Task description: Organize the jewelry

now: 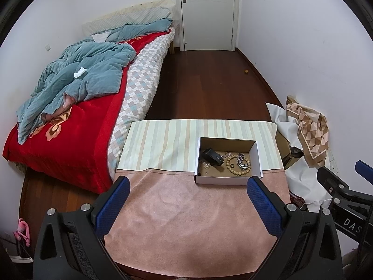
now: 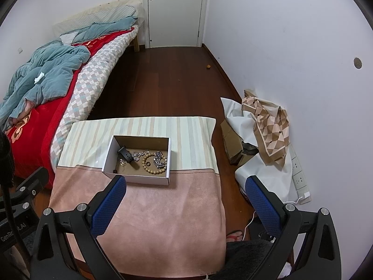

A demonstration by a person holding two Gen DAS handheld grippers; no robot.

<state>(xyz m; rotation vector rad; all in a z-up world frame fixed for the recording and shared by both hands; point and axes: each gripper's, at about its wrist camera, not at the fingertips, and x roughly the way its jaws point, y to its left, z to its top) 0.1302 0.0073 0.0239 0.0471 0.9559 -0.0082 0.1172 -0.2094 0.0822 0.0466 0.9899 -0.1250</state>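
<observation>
Wooden beads (image 1: pixel 237 165) coil in the cardboard box (image 1: pixel 228 180); both hand-held grippers (image 1: pixel 187 204) (image 2: pixel 185 204) gape wide, holding nothing

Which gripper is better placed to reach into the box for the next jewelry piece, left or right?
Probably the left gripper: the box lies almost straight ahead of its open jaws. From the right gripper, also open, the box sits off toward its left finger. The bead bracelet is an easy first target.

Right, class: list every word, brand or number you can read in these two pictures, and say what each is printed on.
"DAS": white letters, cut off, on the right tongs' black body, left wrist view.
"GenRo..ot.AI": partly hidden, on the left tongs' black body, right wrist view.
Box, jewelry and door show no readable text.
</observation>
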